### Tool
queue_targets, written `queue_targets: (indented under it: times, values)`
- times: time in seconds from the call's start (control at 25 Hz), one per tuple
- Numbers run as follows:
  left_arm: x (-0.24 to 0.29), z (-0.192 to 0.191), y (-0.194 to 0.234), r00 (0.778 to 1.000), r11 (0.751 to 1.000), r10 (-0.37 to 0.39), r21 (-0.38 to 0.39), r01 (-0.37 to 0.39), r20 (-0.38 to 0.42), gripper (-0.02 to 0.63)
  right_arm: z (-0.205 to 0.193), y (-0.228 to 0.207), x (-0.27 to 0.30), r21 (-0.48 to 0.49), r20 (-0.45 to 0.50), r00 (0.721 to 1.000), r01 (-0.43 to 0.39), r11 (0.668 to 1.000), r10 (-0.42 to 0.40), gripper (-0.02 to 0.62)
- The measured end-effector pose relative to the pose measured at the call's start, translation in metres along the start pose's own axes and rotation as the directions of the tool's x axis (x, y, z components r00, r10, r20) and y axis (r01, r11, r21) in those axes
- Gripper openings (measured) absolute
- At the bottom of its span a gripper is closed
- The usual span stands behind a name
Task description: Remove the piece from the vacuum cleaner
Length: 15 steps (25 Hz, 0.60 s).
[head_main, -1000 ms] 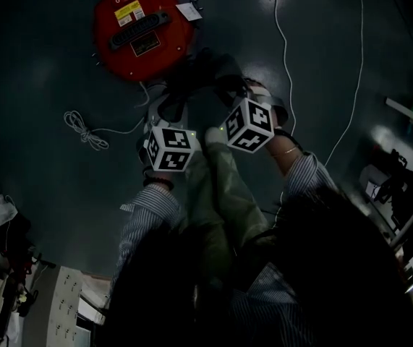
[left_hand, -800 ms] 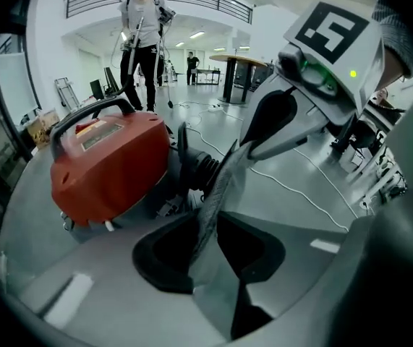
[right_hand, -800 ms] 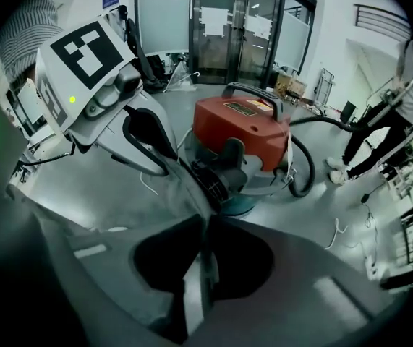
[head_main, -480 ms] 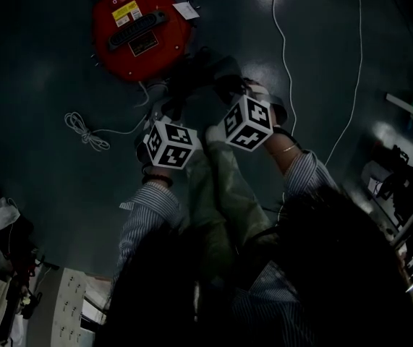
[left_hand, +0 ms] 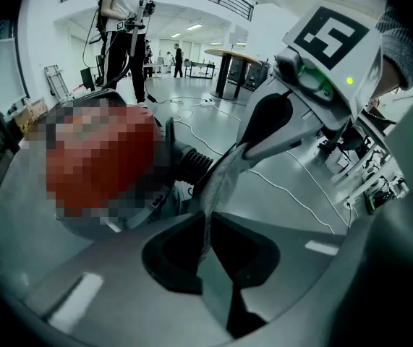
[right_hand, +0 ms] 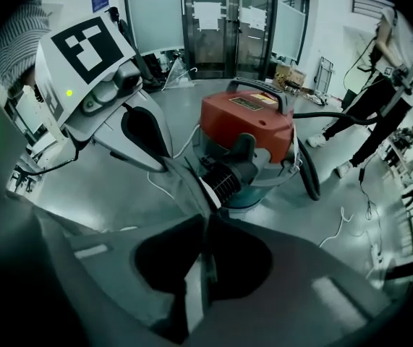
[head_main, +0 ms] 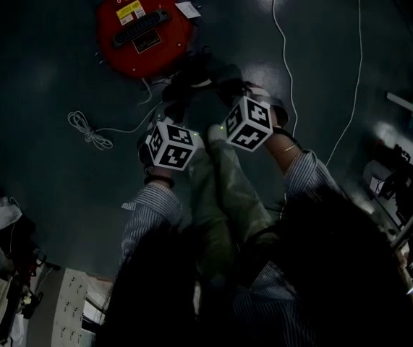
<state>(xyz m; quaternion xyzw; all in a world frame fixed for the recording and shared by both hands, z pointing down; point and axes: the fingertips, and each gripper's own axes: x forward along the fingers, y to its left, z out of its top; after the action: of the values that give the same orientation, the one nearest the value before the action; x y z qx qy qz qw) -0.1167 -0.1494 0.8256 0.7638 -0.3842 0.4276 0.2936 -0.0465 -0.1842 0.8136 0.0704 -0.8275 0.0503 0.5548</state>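
The red vacuum cleaner (head_main: 142, 27) stands on the dark floor, its ribbed black hose socket (right_hand: 224, 179) facing me. A thin grey piece (left_hand: 217, 186) stretches between both grippers just in front of that socket. My left gripper (left_hand: 207, 223) has just been closing and is shut on one end of the piece. My right gripper (right_hand: 206, 223) has also just been closing and is shut on the other end (right_hand: 192, 179). In the head view the left gripper (head_main: 173, 103) and the right gripper (head_main: 224, 89) sit side by side below the vacuum cleaner, their tips lost in the dark.
A coiled white cord (head_main: 87, 130) lies on the floor to the left, and a long white cable (head_main: 286, 42) runs to the right. A black hose (right_hand: 307, 165) curls beside the vacuum cleaner. People (left_hand: 126, 20) stand farther off, near a table (left_hand: 228, 56).
Both marker cubes stay almost where they were below the vacuum cleaner. The left one has tipped a little. Nothing else on the floor has moved.
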Motion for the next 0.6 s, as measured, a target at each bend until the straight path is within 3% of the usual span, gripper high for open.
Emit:
queue_targets:
  times: [0.32,0.6]
  values:
    - [0.000,-0.006,-0.014,1.000,0.999,-0.013,-0.040,0.013,0.010,0.031,-0.003,0.006,-0.002,0.023,0.008,1.000,0.013,1.000,-0.013,0.023]
    - [-0.002,-0.014,-0.022,1.000,1.000,-0.021,-0.024,0.020,-0.009,0.029,-0.017,0.023,-0.003,0.027,-0.003,1.000,-0.001,1.000,0.001,0.021]
